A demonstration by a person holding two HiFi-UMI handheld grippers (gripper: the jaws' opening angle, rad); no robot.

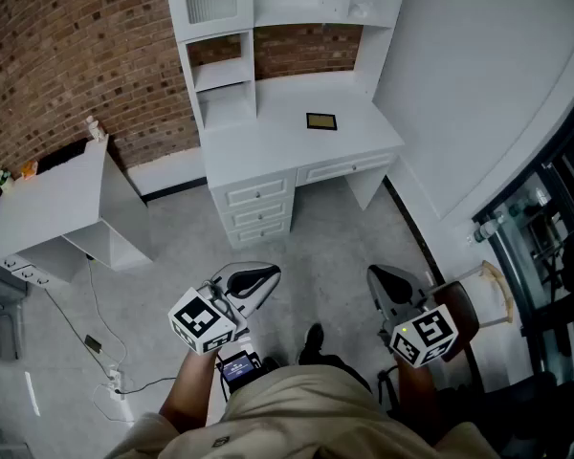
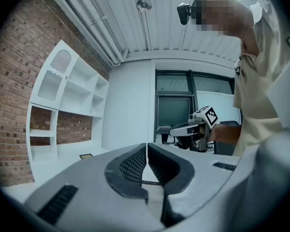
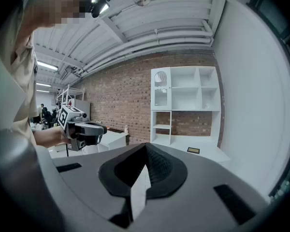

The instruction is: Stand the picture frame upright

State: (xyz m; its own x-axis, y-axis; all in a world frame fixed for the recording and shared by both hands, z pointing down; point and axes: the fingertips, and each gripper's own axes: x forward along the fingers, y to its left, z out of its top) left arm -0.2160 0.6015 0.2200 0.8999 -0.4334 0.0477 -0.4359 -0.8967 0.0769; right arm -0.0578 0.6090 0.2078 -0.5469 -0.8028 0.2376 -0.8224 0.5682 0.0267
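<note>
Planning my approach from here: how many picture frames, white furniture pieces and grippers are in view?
Picture frame: 1
White furniture: 2, the desk and the low table
Grippers: 2, left gripper and right gripper
Total: 5

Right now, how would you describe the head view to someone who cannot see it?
A small picture frame lies flat on a white desk with shelves. Nearer the camera, a person holds the left tongs and right tongs, both shut and empty, over a grey floor.
</note>
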